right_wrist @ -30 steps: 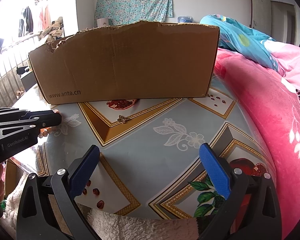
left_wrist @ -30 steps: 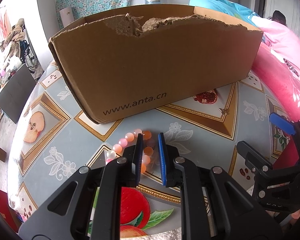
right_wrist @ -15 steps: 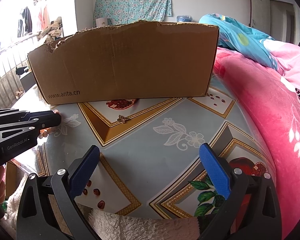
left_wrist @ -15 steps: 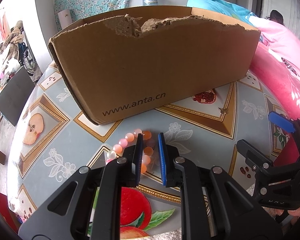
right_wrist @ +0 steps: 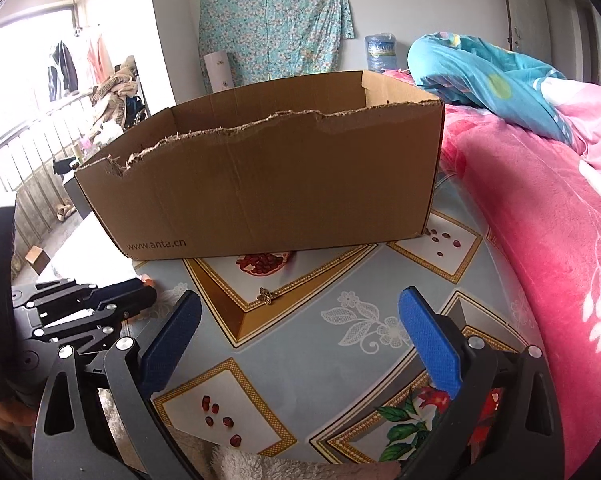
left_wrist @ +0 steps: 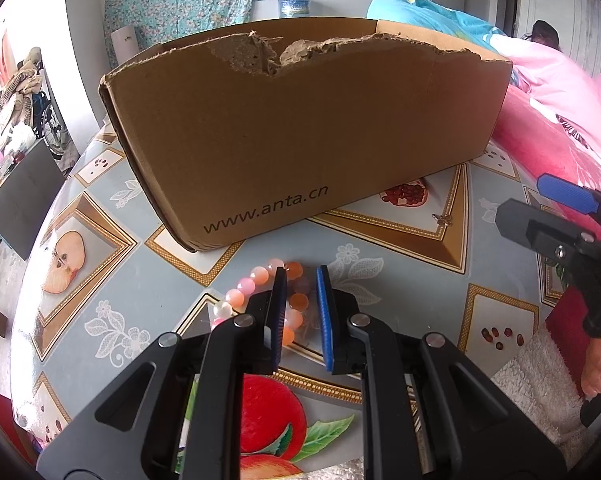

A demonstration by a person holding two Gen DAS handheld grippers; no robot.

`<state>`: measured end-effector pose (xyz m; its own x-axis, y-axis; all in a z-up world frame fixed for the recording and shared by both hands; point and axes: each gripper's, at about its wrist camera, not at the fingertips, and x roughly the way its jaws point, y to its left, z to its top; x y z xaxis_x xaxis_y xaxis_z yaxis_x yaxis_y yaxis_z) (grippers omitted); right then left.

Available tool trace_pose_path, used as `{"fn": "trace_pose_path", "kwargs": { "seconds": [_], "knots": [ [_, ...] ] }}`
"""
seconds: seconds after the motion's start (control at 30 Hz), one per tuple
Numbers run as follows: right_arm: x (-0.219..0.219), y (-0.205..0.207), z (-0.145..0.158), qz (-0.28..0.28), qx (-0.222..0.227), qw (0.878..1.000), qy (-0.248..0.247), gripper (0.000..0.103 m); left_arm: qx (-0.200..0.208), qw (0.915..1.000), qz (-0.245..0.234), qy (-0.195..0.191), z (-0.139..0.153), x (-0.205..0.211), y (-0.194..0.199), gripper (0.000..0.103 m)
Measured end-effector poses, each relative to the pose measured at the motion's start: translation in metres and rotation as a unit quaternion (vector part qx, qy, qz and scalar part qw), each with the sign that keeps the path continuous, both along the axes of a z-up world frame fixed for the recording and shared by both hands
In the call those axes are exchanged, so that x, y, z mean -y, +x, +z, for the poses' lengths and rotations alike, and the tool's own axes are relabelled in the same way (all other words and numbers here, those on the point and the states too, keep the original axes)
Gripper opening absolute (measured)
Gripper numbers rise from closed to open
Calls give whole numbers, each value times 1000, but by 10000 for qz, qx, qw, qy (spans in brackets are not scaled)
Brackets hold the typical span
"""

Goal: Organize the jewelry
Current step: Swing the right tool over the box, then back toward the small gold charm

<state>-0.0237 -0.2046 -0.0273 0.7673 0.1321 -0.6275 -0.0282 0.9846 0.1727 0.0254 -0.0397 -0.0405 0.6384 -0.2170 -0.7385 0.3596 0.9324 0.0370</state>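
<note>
A bracelet of pink and orange beads [left_wrist: 256, 280] lies on the patterned table in front of a torn cardboard box [left_wrist: 300, 132]. My left gripper [left_wrist: 300, 292] is nearly shut on the bracelet's right side, with beads between its blue pads [left_wrist: 278, 300]. A small gold brooch [left_wrist: 441, 220] lies on the table to the right, also in the right wrist view [right_wrist: 265, 295]. My right gripper [right_wrist: 300, 328] is wide open and empty, raised above the table near the brooch. The box [right_wrist: 268, 184] stands open behind it.
The table carries a fruit-patterned cloth [right_wrist: 340, 272]. A pink blanket on a bed [right_wrist: 548, 208] borders the table on the right. A white fluffy towel [right_wrist: 236, 460] lies at the near edge. The left gripper shows in the right wrist view [right_wrist: 100, 304].
The right gripper has risen, so the box's inside now shows in its view. The left gripper stays at the bracelet, with the box looking slightly farther.
</note>
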Motion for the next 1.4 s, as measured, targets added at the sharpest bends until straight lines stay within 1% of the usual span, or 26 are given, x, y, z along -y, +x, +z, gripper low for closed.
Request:
{"fn": "trace_pose_path", "kwargs": {
  "seconds": [0.07, 0.2, 0.27, 0.33, 0.47, 0.5, 0.57, 0.7, 0.77, 0.97, 1.13, 1.4],
  "knots": [
    [-1, 10, 6, 116, -58, 9998, 140, 91, 5, 10000, 8, -7, 0, -1, 0, 14],
    [-8, 31, 17, 439, -210, 9972, 571, 83, 1, 10000, 0, -9, 0, -1, 0, 14],
    [-14, 39, 20, 573, -300, 9955, 691, 77, -3, 10000, -13, -4, 0, -1, 0, 14],
    [-20, 47, 20, 649, -401, 9943, 747, 73, -11, 10000, -27, -5, 0, -1, 0, 14],
    [-26, 58, 17, 710, -631, 9915, 885, 57, -10, 10000, -35, 0, 0, -2, 1, 14],
    [-29, 60, 16, 729, -665, 9910, 904, 56, -10, 10000, -36, 2, 0, -2, 1, 14],
    [-32, 62, 14, 770, -744, 9898, 940, 50, -23, 10000, -37, -11, 0, -2, 1, 14],
    [-32, 66, 11, 800, -862, 9876, 1044, 43, -111, 9999, -20, -114, 1, -5, 4, 14],
    [-32, 70, 11, 806, -886, 9870, 1072, 39, -99, 9999, -31, -95, 1, -6, 4, 14],
    [-35, 73, 6, 869, -991, 9825, 1316, 31, -145, 9998, -15, -138, 2, -8, 7, 14],
    [-38, 76, 2, 902, -1077, 9798, 1424, 28, -161, 9997, -4, -168, 2, -10, 8, 14],
    [-40, 79, 5, 959, -1032, 9784, 1516, 27, -154, 9998, -24, -152, 1, -11, 8, 14]
  ]
}}
